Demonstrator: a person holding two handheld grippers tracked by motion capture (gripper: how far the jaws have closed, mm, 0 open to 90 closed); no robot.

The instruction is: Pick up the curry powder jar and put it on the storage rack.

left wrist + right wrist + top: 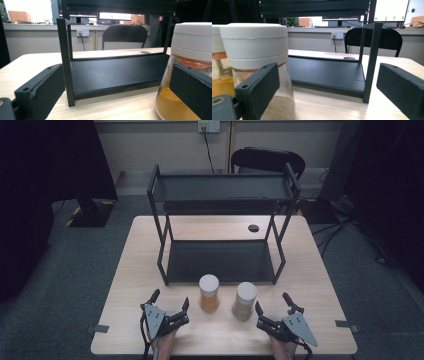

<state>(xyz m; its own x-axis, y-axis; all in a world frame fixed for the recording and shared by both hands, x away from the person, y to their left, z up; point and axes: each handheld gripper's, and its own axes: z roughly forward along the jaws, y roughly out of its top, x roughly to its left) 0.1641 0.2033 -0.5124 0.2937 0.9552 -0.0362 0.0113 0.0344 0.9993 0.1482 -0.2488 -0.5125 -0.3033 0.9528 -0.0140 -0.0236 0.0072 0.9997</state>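
Left gripper (171, 307) and right gripper (273, 308), fingers spread apart.

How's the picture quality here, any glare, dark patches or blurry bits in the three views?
High view: the table is evenly lit, the room's corners fall to near black. Left gripper view: the background top left is blown out white; the near orange-powder jar looks soft. Right gripper view: a bright monitor glares top right; the close beige-powder jar is slightly blurred.

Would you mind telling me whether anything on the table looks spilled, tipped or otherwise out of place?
Nothing stands out. Both jars, orange and tan, stand upright with lids on in front of the black shelf, and no powder shows on the table.
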